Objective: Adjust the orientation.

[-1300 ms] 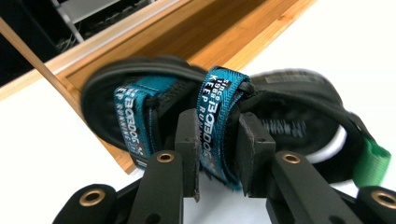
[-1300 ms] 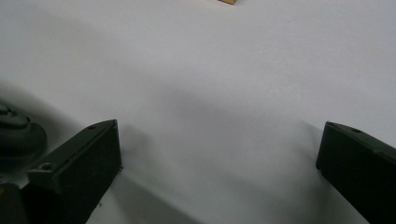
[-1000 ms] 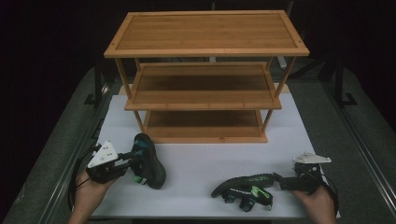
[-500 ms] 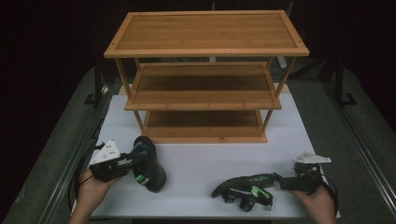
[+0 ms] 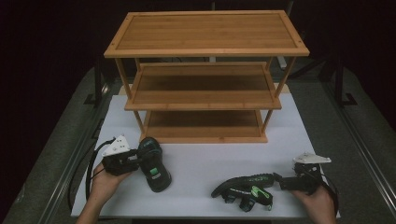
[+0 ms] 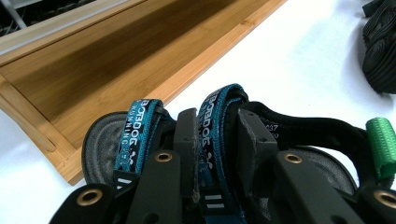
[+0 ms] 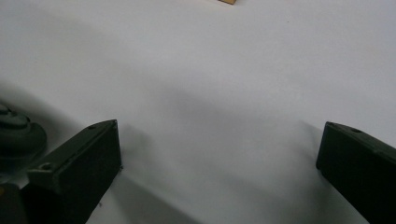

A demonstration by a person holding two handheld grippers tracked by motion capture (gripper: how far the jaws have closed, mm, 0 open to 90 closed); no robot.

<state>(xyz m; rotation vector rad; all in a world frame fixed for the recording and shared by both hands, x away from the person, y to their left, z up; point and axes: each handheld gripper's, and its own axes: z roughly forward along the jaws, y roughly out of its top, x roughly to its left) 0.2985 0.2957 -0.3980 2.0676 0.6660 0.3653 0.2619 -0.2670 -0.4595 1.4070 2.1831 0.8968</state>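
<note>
The left tool (image 5: 133, 157) is pinched on a teal strap at the heel of the left sandal (image 5: 154, 164), as the left gripper view shows: one black jaw on either side of the webbing (image 6: 212, 135). The sandal rests near the counter's (image 5: 201, 161) front-left corner, just ahead of the bamboo rack's (image 5: 205, 32) bottom shelf (image 5: 203, 125).

The grip is on a soft strap, not on the sole, so if the sandal is lifted it will likely hang and swing. A swinging toe could catch the edge of the bottom shelf, and the strap could slide out from between the jaws.

The right tool (image 5: 280, 179) stands spread wide over bare counter near the front-right corner, gripping nothing. The right sandal (image 5: 243, 189) lies on its side just beside it, straps splayed. From this angle the jaws may close on a loose strap end or push the sandal towards the counter's front edge.
</note>
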